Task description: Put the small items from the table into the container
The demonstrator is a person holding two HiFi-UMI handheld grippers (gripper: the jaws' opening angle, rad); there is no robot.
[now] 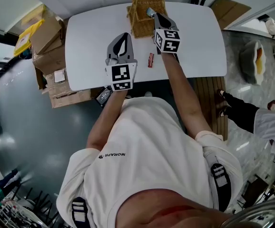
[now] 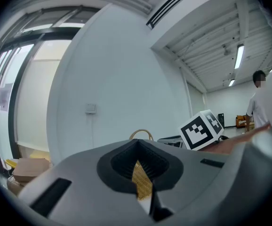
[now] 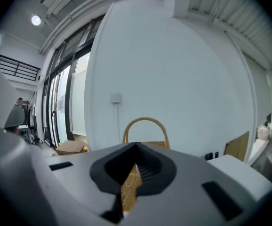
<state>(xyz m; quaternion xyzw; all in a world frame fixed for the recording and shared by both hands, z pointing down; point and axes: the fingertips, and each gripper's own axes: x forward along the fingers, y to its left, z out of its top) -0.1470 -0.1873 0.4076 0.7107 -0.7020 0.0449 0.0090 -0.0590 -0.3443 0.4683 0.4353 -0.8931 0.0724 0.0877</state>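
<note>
Wicker basket [image 1: 140, 20] sits at the far edge of the white counter [image 1: 90, 42]. The right hand-held gripper [image 1: 152, 14] is at the basket's right rim with its tip over the opening. Its jaws are closed together with nothing between them (only basket weave shows through the slit in its own view). The left hand-held gripper [image 1: 123, 36] is over the counter, nearer the person than the basket and a little to its left, pointing toward it. Its jaws are likewise closed and empty. One small red item [image 1: 150, 60] lies flat on the counter on the person's side of the basket, between the two grippers and touching neither. What's inside the basket I can't make out. Cardboard boxes [image 1: 52, 56] are stacked on the floor well left of the basket, beside the counter.
</note>
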